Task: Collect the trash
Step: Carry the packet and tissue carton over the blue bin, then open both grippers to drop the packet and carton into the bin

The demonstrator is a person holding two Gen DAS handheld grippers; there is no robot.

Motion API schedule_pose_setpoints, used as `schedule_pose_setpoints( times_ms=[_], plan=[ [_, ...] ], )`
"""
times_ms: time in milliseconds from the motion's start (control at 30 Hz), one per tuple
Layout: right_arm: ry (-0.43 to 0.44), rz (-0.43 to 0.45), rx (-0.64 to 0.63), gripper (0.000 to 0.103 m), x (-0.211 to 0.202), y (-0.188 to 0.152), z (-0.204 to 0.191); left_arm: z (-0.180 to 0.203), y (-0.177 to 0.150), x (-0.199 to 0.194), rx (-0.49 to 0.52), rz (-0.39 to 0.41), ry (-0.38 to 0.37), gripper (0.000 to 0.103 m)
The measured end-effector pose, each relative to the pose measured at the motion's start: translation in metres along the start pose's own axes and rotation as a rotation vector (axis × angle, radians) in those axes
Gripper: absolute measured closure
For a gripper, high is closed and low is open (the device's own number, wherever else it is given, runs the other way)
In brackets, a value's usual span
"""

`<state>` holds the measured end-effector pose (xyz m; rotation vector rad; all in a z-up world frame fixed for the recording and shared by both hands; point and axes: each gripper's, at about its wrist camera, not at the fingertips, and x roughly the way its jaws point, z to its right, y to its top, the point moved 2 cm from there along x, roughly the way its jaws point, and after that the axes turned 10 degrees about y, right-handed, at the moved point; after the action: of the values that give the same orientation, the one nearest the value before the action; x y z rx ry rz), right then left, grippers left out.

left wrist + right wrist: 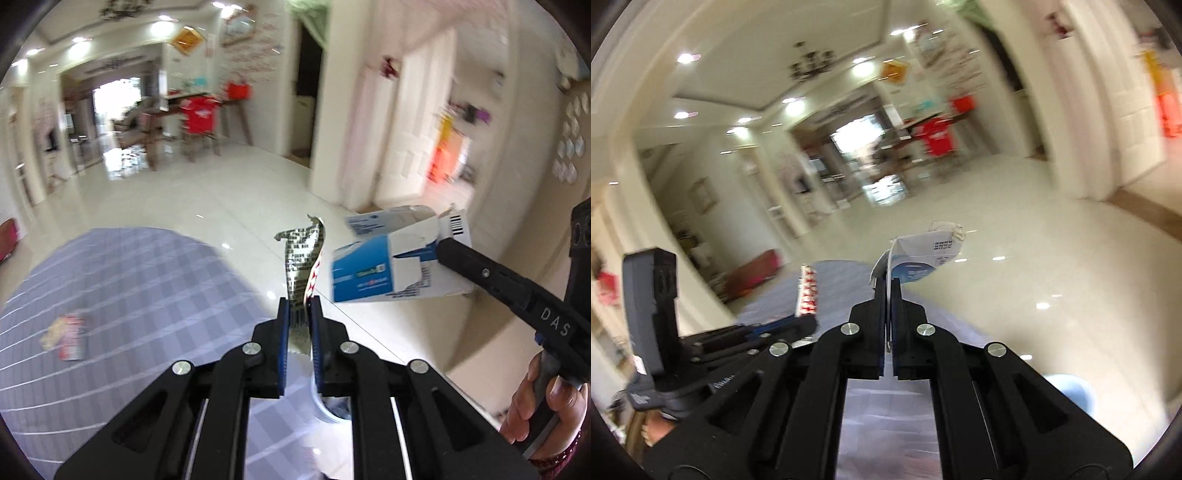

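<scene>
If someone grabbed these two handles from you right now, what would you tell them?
Left gripper: shut on the foil wrapper, held up in the air.
Right gripper: shut on the torn blue-and-white carton, also held up.
Done: two pieces of trash picked up.
Left: one more snack wrapper lies on the checked tablecloth. A light blue bin shows low on the right; probably drop both there, then fetch the wrapper.
</scene>
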<state>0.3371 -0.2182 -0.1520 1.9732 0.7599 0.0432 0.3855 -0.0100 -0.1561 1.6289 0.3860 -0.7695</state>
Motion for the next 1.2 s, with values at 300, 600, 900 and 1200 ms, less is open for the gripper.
schedule_pose_setpoints(
  times_ms=[300, 600, 900, 1200],
  plan=[
    [-0.201, 0.045, 0.118, 0.101, -0.076, -0.038, 0.121, 0.118, -0.017, 0.082, 0.134, -0.151, -0.125, 0.091],
    [-0.304, 0.022, 0.192, 0.101, -0.083, -0.069, 0.178, 0.159, -0.031, 0.146, 0.121, -0.274, -0.103, 0.037],
    [-0.276, -0.018, 0.212, 0.101, -0.059, -0.075, 0.186, 0.164, -0.034, 0.153, 0.142, -0.274, -0.062, 0.035],
    [-0.253, -0.025, 0.213, 0.099, -0.049, -0.073, 0.172, 0.152, -0.028, 0.143, 0.129, -0.249, -0.035, 0.031]
  ],
)
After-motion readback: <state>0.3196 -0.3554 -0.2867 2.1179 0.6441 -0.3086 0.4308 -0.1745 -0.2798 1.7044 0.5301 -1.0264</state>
